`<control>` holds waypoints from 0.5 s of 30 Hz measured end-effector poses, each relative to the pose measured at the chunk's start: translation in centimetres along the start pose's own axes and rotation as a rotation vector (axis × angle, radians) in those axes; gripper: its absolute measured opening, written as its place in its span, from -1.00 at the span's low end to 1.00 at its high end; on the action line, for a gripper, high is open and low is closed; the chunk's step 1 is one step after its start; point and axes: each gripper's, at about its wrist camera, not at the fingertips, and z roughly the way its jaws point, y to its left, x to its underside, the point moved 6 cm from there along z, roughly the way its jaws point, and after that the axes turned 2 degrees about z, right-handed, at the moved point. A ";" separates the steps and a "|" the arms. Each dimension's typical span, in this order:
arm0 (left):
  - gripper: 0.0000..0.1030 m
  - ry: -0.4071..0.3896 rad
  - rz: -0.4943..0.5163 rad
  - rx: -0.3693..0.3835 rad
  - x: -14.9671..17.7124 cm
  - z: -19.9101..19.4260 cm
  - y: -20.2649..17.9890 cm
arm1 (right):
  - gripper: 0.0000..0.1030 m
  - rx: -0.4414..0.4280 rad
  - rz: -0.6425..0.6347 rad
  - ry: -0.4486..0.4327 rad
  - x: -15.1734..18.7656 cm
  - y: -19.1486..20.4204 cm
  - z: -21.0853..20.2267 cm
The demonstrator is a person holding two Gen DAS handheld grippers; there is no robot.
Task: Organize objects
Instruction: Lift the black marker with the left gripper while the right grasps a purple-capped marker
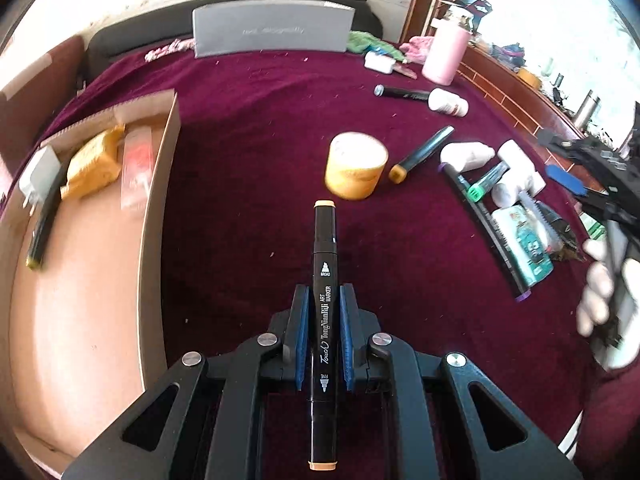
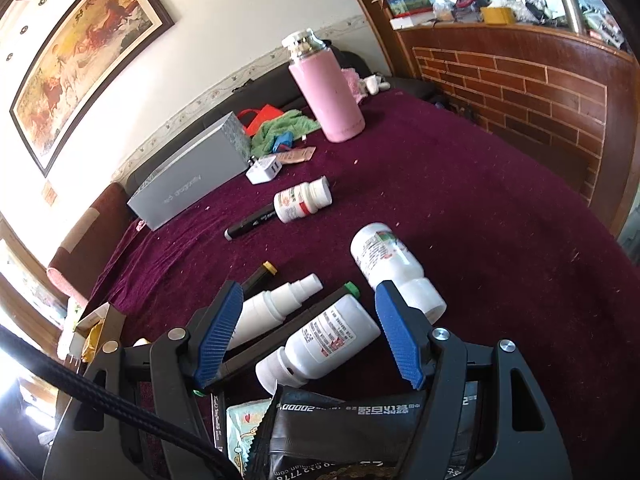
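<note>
So here's where we're at with the tidying. Our left hand-held gripper (image 1: 323, 300) is clamped on a black art marker (image 1: 324, 280), the blue pads pressed against its barrel on both sides. The marker runs straight along the fingers, its tan cap end sticking out ahead over the maroon cloth-covered table (image 1: 260, 152) and its other tan end back near the camera.

Off to the left sits our cardboard box (image 1: 160, 184), open at the top. Inside it we can see a white charger plug (image 1: 38, 176), a yellow packet (image 1: 94, 164), a clear wrapped thing with something red in it (image 1: 138, 168) and a dark marker (image 1: 44, 224) lying along the floor of the box. Just ahead of the held marker stands a yellow roll of tape (image 1: 356, 166), and beside that lies another marker with a yellow cap (image 1: 420, 154).

Our right hand-held gripper (image 2: 310, 328) hangs over the pile on the right with its jaws apart, not pressing on anything. Below and between its fingers lie a white pill bottle (image 2: 324, 340), a white spray bottle (image 2: 276, 304) and a green-capped marker (image 2: 320, 300). A bigger white bottle (image 2: 392, 264) lies just past the right finger, and a black foil packet (image 2: 340, 428) sits right under the camera.

Further back there's another small white bottle (image 2: 302, 202) touching a black marker (image 2: 250, 224), a white USB charger (image 2: 264, 170), a grey box (image 2: 192, 172) and a pink flask (image 2: 326, 92) standing upright.
</note>
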 end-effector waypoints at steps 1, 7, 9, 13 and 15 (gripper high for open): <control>-0.78 -0.004 0.005 -0.005 0.1 0.2 0.0 | 0.33 0.002 0.000 0.002 0.1 0.1 -0.3; -0.78 -0.045 0.026 -0.036 0.6 -0.1 -0.3 | 0.33 -0.105 -0.135 0.194 3.5 4.9 -1.4; -0.78 -0.048 0.008 -0.020 0.7 -0.3 0.0 | 0.33 -0.112 -0.221 0.263 5.1 6.7 -1.2; -0.78 -0.053 -0.018 0.010 0.7 -0.3 0.5 | 0.33 -0.063 -0.363 0.352 7.2 9.3 0.1; -0.78 -0.055 -0.026 0.019 0.6 -0.3 0.5 | 0.32 -0.018 -0.402 0.384 7.7 9.7 1.2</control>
